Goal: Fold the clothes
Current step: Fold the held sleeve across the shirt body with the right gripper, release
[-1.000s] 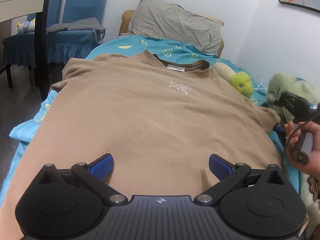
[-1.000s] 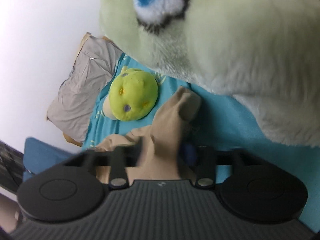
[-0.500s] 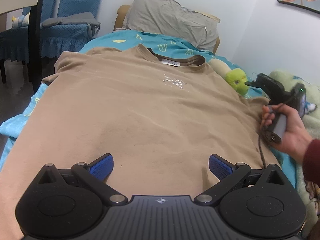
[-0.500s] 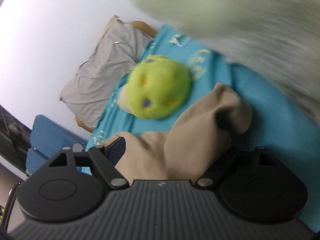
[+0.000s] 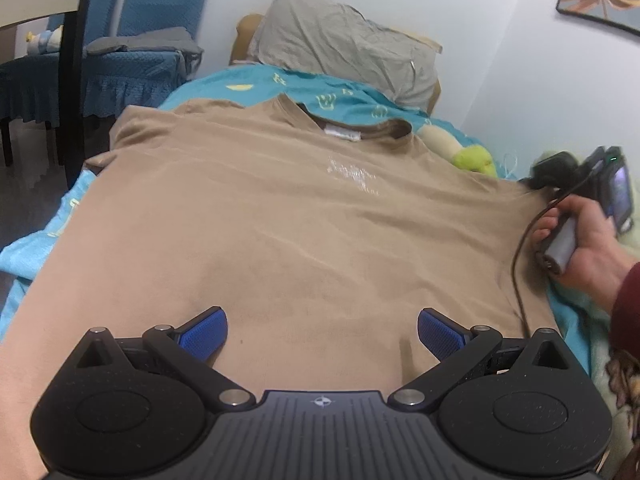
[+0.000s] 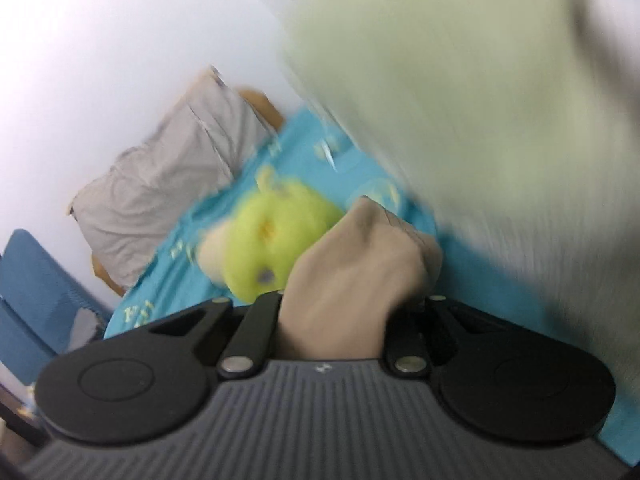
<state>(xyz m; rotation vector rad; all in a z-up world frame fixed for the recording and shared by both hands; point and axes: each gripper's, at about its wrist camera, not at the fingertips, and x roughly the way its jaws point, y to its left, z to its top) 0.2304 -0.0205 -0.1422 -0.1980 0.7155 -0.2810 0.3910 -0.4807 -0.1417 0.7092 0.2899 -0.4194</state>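
A tan t-shirt lies flat, front up, on the bed, collar toward the pillow. My left gripper hovers open over its lower part, blue pads wide apart with nothing between them. At the shirt's right edge a hand holds my right gripper. In the right wrist view its jaws are closing on the bunched tan sleeve, which fills the gap and hides the pads of my right gripper. That view is motion-blurred.
A grey pillow leans at the bed's head on a turquoise sheet. A lime plush toy lies beside the sleeve. A big pale plush looms right. A blue chair and dark post stand left.
My right gripper's jaws came in from wide around the sleeve to pinching it, and it rose and rolled. The shirt's right edge is pulled up slightly. My left gripper stayed put.
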